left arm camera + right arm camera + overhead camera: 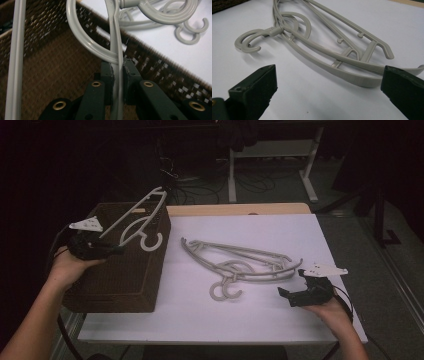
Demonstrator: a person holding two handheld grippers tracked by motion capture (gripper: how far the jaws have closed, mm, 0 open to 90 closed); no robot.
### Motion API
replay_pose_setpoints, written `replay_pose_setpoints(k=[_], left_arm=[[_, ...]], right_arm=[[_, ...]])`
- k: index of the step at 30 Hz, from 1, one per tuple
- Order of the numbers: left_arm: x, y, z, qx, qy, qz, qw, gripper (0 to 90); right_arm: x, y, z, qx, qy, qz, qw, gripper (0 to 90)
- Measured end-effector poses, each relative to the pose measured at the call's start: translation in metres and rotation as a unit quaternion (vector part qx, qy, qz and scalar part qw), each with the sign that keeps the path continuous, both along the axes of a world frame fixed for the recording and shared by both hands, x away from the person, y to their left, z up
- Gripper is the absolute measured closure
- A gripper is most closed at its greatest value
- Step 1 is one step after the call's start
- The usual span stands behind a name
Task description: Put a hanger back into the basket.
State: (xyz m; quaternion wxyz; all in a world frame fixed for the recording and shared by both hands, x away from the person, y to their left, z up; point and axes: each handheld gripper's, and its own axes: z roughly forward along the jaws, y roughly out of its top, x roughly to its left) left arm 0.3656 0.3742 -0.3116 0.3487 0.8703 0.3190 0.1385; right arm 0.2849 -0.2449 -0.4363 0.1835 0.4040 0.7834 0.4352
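Fingers (128, 72) of the left gripper (117, 72) are clenching a thin bar of a grey hanger (115, 37), the two dark pads pressing it from either side. Seen from the high view, that left gripper (117, 250) is hanging over the brown woven basket (120, 280) at the left end of the table (200, 320), and the held hanger (137, 217) is slanting up and away above the basket's open top, its hook (151, 241) hanging near the basket's right wall.

On the near right, the right gripper (289, 297) is sitting low over the white table, its fingers (254, 87) standing wide apart with nothing between them. Just beyond those released fingers, a pile of grey hangers (332, 50) is lying flat on the table, the nearest curved arm passing close to the right-hand finger. In the high view the pile (240, 262) is resting mid-table, between basket and right gripper, hooks (225, 291) pointing toward the person.
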Motion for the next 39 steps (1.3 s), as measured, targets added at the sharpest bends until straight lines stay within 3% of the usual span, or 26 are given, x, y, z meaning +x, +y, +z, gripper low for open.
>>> replay_pose_setpoints(k=[1, 6, 8, 13, 17, 21, 24, 35, 39], left_arm=[[-0.002, 0.011, -0.003, 0.002, 0.009, 0.008, 0.9999, 81.5], [-0.004, 0.026, -0.015, -0.016, 0.029, 0.016, 0.9993, 81.4], [-0.004, 0.024, -0.016, -0.010, 0.032, 0.012, 0.9994, 81.3], [0.000, 0.018, -0.020, -0.032, 0.054, 0.008, 0.9980, 81.3], [0.003, 0.015, -0.026, -0.004, 0.055, 0.016, 0.9984, 81.3], [0.006, 0.019, -0.033, -0.032, 0.077, 0.025, 0.9962, 81.3], [0.007, 0.021, -0.038, -0.040, 0.083, 0.029, 0.9953, 81.0], [0.007, 0.027, -0.050, -0.017, 0.106, 0.053, 0.9927, 81.0], [0.010, 0.026, -0.054, 0.000, 0.109, 0.060, 0.9922, 75.4]], right_arm=[[0.000, 0.000, 0.000, -0.001, 0.000, -0.001, 1.0000, 0.3], [0.000, -0.001, -0.001, -0.002, -0.001, -0.001, 1.0000, 0.3], [0.001, -0.001, -0.001, -0.002, -0.002, -0.002, 1.0000, 0.3], [0.000, -0.001, -0.001, -0.004, -0.002, 0.000, 1.0000, 0.3], [0.001, -0.002, -0.001, -0.003, -0.001, -0.002, 1.0000, 0.3], [0.001, -0.002, -0.001, -0.002, -0.002, -0.001, 1.0000, 0.3], [0.001, -0.002, -0.001, -0.002, -0.001, 0.000, 1.0000, 0.3], [0.001, -0.003, -0.001, 0.006, -0.001, 0.000, 1.0000, 0.3], [0.001, -0.004, 0.000, 0.007, -0.003, 0.000, 1.0000, 0.3]])
